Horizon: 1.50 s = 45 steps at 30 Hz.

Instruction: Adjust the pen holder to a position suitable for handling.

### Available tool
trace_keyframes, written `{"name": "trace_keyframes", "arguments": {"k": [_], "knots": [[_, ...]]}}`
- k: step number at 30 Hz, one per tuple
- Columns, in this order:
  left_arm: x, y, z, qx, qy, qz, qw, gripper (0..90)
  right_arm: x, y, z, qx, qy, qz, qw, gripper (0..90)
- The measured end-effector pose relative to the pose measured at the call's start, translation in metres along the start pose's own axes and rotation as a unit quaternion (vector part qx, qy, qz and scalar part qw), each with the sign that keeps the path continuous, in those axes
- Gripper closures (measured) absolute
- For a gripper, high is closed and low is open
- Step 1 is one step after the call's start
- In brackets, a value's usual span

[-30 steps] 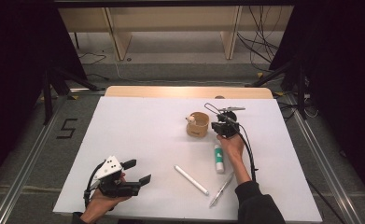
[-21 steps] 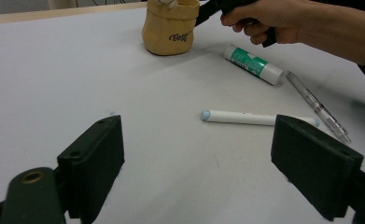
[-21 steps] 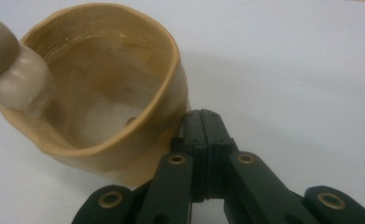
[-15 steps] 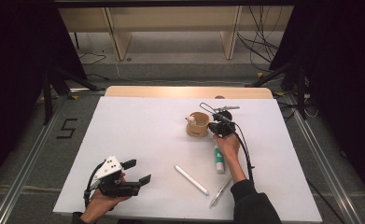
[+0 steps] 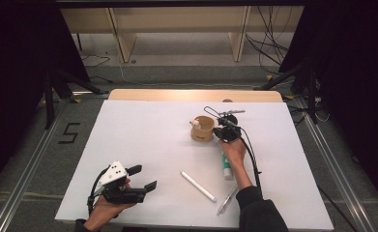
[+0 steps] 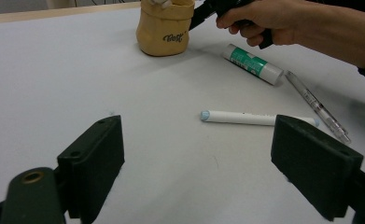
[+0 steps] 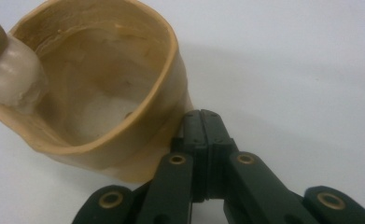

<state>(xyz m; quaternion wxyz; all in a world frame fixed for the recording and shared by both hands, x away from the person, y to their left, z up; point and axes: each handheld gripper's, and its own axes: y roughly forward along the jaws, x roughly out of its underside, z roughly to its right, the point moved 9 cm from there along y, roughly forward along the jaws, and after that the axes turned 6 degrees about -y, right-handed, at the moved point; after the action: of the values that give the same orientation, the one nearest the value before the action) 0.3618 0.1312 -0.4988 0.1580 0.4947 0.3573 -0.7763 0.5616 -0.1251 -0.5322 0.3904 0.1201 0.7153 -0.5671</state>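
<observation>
On the desk, around the cup: a green-and-white tube (image 5: 226, 166) lies just behind the right hand (image 5: 233, 151), partly under the wrist; a white marker (image 5: 197, 186) lies nearer the front edge, and a clear pen (image 5: 225, 200) lies beside it, close to the right forearm.
Desk: the white desk (image 5: 143, 140) carries everything; the stretch between the two tools is bare.
Cup: the tan cup (image 5: 202, 129) stands upright right of the middle toward the far side, with a pale rounded object (image 5: 195, 123) at its rim; what that object is cannot be told.
In the way: nothing lies between the right tool (image 5: 220, 132) and the cup; the tube is well behind the tips.
Right tool: its jaws are pressed together, with nothing between them, the tips right beside the cup's outer wall low down; whether they touch is not clear.
Right hand pose: forearm stretched forward from the front edge, hand wrapped over the handle, cable trailing back along the arm.
Left tool: the left tool (image 5: 140, 180) has its jaws spread wide, holding nothing, near the front left corner, pointing right toward the marker.
Left hand pose: the left hand (image 5: 110, 205) grips it from below, low over the desk.
</observation>
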Motion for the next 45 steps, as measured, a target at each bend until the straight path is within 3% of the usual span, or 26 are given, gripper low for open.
{"name": "trace_keyframes", "arguments": {"k": [13, 36, 45], "knots": [[0.000, -0.001, 0.000, 0.000, 0.000, 0.001, 1.0000, 16.6, -0.005, 0.012, -0.024, -0.009, -0.012, -0.011, 0.9998, 90.0], [-0.001, -0.001, 0.000, 0.001, -0.001, 0.001, 1.0000, 16.6, -0.008, 0.021, -0.049, -0.016, -0.029, -0.020, 0.9992, 90.0], [-0.001, -0.001, 0.000, 0.001, -0.001, 0.001, 1.0000, 16.6, -0.009, 0.022, -0.050, -0.016, -0.032, -0.021, 0.9991, 90.0]]}}
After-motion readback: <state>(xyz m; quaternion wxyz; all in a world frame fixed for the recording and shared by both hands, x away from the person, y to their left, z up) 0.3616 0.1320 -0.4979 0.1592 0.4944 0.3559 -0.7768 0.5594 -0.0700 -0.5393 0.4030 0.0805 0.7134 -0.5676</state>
